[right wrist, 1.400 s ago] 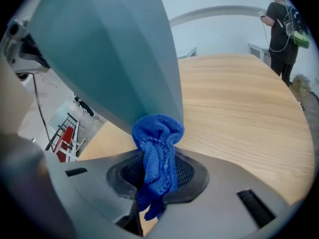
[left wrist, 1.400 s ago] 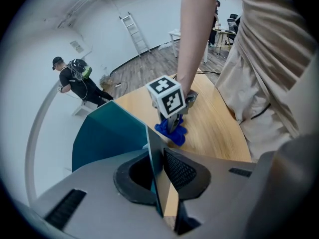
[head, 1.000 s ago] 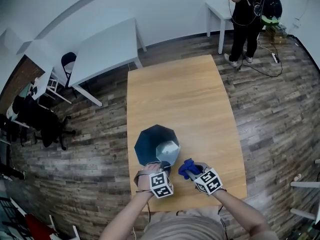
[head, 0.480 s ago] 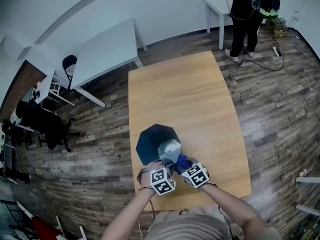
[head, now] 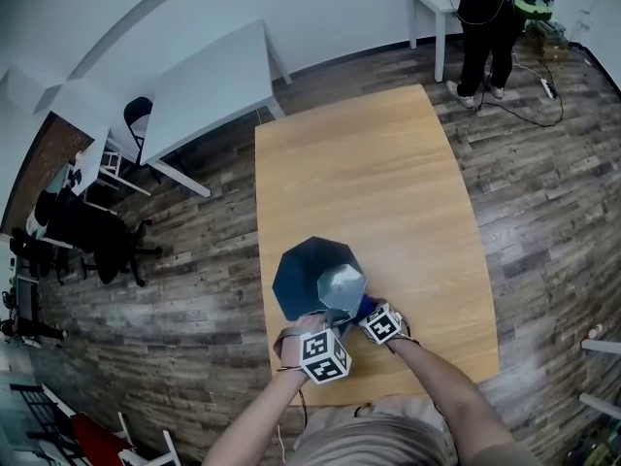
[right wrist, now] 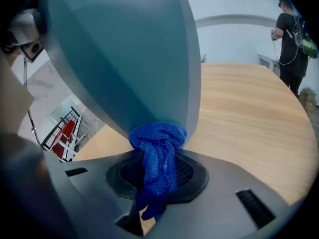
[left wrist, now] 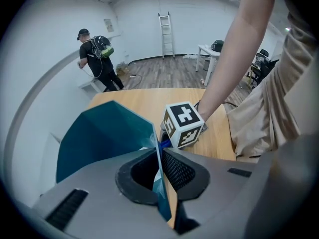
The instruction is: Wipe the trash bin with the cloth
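- While the left gripper [left wrist: 159,151] grips the dark teal, many-sided plastic trash bin [left wrist: 99,138], its jaws stand almost together, with only the bin's thin upper wall between the ribbed pads.
- From the head view, the trash bin [head: 303,278] stands with its open mouth up on the light wooden rectangular table [head: 388,183], toward the near left corner.
- The left gripper [head: 316,322] meets the bin's near rim from above, pointing steeply down, with its marker cube on the person's side.
- The right gripper [right wrist: 158,169] is closed on a bright blue knitted cloth [right wrist: 158,146]. The cloth is bunched into a knot ahead of the jaws, and a tail hangs down between them.
- That knot touches the outside of the bin's wall low down, close to the table top.
- From the head view, the right gripper [head: 366,311] lies just beside the left one, at the bin's near right side. A little of the blue cloth shows between it and the bin.
- Both forearms reach in from the bottom edge, close together.
- Well apart, a person in dark clothes with a backpack [head: 490,3] stands by the far wall.
- A long white table [head: 209,90] stands on the dark wood-plank floor [head: 543,212], beyond the wooden table's far left corner.
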A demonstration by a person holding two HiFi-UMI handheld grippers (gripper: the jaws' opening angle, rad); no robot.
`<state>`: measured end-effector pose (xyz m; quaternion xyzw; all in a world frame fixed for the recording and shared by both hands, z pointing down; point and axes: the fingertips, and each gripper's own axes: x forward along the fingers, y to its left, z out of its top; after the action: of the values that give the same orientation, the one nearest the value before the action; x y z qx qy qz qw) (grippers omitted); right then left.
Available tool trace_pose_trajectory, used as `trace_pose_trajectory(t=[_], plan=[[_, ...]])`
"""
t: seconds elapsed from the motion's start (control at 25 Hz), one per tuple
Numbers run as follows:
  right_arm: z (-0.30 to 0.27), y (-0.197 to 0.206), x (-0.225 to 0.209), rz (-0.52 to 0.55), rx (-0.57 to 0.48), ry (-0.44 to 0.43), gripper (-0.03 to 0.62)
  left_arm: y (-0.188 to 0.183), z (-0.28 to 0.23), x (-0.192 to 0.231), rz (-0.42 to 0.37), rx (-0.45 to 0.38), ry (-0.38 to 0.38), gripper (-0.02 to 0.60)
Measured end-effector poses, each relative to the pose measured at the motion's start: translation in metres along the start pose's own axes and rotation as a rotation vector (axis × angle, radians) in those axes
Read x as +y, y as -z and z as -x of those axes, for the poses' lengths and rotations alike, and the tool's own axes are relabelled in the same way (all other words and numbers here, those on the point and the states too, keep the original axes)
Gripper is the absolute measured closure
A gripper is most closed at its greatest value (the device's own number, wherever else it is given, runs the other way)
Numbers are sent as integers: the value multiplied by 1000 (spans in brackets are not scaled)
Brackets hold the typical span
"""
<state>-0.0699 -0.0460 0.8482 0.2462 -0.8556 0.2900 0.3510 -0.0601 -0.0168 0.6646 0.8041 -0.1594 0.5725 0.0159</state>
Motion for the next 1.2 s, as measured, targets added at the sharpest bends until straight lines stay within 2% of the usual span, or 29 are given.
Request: trace_pose_trajectory(t=[0.16,0.28,0.4,0.48,0.52,0.56,0.64,0.76,0.92,1.0,1.08,1.12,1.16,1.2], plan=[[-27,23,-14,-5,61,27,519,0,-3,-5,-14,-5,10,548],[-32,27,-15,-31,57,35,519,3,-4,-5,-23,-12,1,548],[-18,27,-10,-75,53,29,519,4,-2,-1,-47,-24,-24,546],[-1,25,-6,-97,35,19,519,-3,3,-1,-70,-62,-40,543],[10,22,-2,-98,21,11,519,-7,7,-1,-88,-91,-51,510],[23,18,1,-95,3,3,519,-10,13,-1,-114,-117,-66,443],[50,8,10,-86,-38,-14,519,-8,25,-2,-182,-139,-99,390],[93,-13,28,-83,-112,-26,519,20,38,-5,-274,-93,-108,356],[148,-42,52,-92,-210,-41,519,71,39,2,-399,54,-134,351],[170,-56,62,-88,-252,-48,519,85,34,7,-434,103,-151,353],[185,-66,71,-91,-284,-47,519,91,30,7,-450,119,-156,354],[191,-70,76,-106,-297,-45,519,90,30,6,-455,121,-167,362],[196,-75,80,-127,-307,-45,519,89,31,7,-455,121,-182,396],[200,-80,84,-147,-317,-46,519,86,32,7,-450,118,-194,465]])
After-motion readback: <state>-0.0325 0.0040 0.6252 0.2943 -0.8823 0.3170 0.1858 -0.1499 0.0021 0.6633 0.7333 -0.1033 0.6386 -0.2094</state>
